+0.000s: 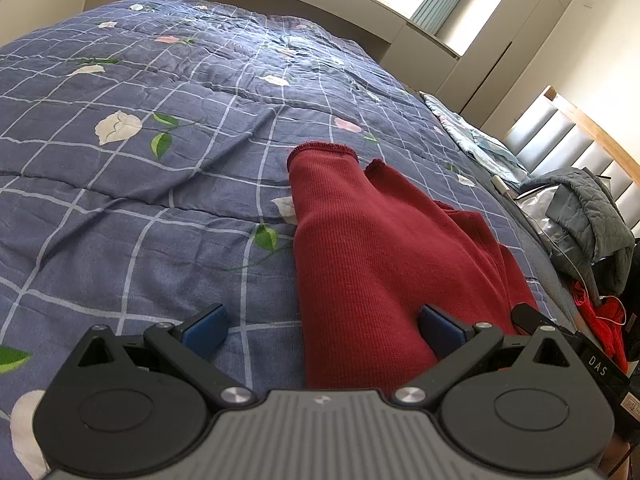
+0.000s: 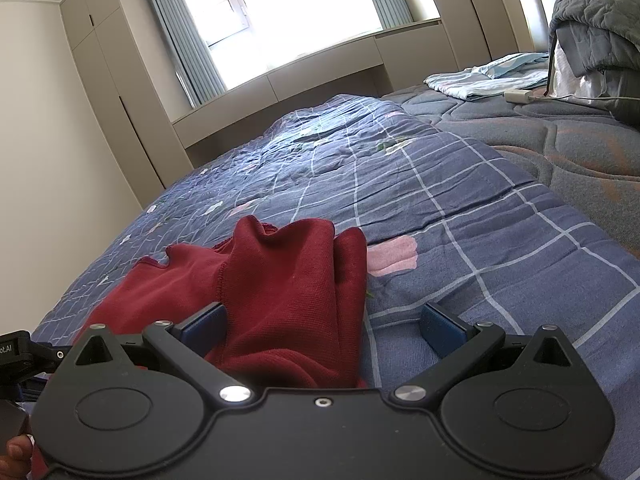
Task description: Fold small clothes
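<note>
A small dark red knit garment (image 1: 384,248) lies on a blue checked floral bedspread (image 1: 140,184), with two cuffed ends pointing away. My left gripper (image 1: 322,334) is open just above its near left edge, its right pad (image 1: 440,332) over the cloth and its left pad (image 1: 206,330) over the bedspread. In the right wrist view the garment (image 2: 280,292) is bunched in folds. My right gripper (image 2: 322,330) is open over its near right edge, with the left pad (image 2: 204,328) on the cloth.
A grey quilted jacket (image 1: 592,224) and red items (image 1: 600,320) lie at the bed's right side by the headboard. A light blue folded cloth (image 2: 488,76) and white charger (image 2: 518,96) rest on the grey mattress (image 2: 560,148). Wardrobes and a window stand beyond.
</note>
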The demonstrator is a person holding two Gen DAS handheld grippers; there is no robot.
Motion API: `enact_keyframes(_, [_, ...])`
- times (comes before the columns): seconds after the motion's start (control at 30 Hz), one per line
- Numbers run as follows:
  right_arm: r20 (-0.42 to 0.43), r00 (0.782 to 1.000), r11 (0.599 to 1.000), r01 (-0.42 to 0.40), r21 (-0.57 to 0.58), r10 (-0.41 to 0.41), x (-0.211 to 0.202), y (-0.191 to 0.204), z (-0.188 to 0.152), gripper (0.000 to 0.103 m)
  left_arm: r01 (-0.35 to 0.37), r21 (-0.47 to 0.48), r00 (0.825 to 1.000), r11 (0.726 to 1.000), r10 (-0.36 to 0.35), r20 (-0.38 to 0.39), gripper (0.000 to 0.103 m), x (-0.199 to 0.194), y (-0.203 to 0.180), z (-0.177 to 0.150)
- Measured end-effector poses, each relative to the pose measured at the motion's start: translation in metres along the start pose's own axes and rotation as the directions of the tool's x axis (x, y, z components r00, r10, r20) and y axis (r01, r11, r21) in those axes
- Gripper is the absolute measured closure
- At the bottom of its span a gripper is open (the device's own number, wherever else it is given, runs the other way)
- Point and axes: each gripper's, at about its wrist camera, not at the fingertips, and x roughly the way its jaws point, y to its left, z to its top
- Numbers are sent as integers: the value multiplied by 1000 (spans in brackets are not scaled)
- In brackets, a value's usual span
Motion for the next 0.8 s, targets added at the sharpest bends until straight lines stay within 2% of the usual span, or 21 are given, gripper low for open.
enact_keyframes(0.17, [7,1000,1000,-4,1,4,-1,0,0,1,3,-6,1000,1000,-3,-17,0,1,1,2])
enact_keyframes(0.27, [21,1000,1000,-14,10,13,-4,-3,-1,4,0,-19,999,1000,-1,-35,0,2,1,4])
enact_keyframes(0.47, [37,997,996,-72,57,70,-8,-11,-1,26,13,-34,995,999,-16,-94,1,2,-1,10])
enact_keyframes(0.53, [31,995,992,-101,72,99,-8,-13,-2,46,5,-29,993,1000,-8,-119,1,1,-5,12])
enact_keyframes(0.57, [27,993,990,-118,81,116,-8,-14,-2,49,-2,-29,991,1000,-2,-132,1,2,-7,13])
enact_keyframes(0.7, [26,991,985,-135,111,133,-8,-19,-2,57,-59,-35,983,998,52,-178,1,5,-15,19])
enact_keyframes(0.8, [24,991,985,-132,112,130,-8,-18,-3,59,-91,-5,978,996,88,-191,2,5,-24,22])
